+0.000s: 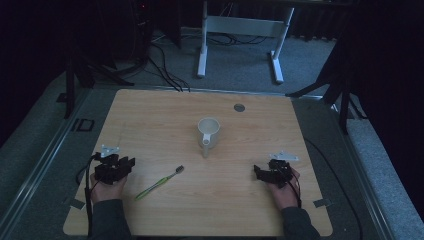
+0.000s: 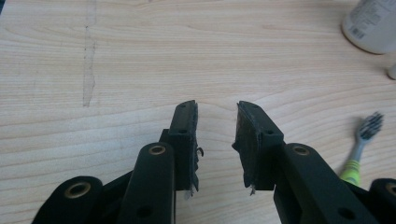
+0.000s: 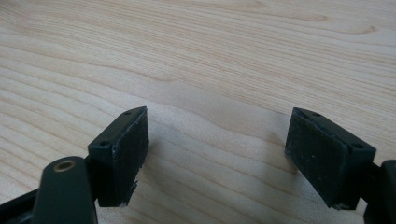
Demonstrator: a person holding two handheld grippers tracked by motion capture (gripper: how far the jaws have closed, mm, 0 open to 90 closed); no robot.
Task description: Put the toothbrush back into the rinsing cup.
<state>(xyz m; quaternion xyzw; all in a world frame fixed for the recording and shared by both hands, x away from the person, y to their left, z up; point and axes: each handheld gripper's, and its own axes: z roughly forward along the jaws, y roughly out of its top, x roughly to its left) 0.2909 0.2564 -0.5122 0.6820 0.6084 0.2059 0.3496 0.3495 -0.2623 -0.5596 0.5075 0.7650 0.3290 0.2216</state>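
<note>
Left black two-jaw tongs (image 1: 131,162) low over the pale wooden tabletop (image 1: 160,112) at near left, jaws a narrow gap apart, empty. Right black two-jaw tongs (image 1: 256,171) at near right, jaws spread wide, empty. Just right of the left tongs, flat on the wood, a slim green-handled toothbrush (image 1: 159,183) with grey neck and dark bristles, head pointing far-right. Farther back at centre, upright, a white ceramic mug (image 1: 208,132), handle toward the near side. Near the far edge, a small grey round disc (image 1: 239,107).
</note>
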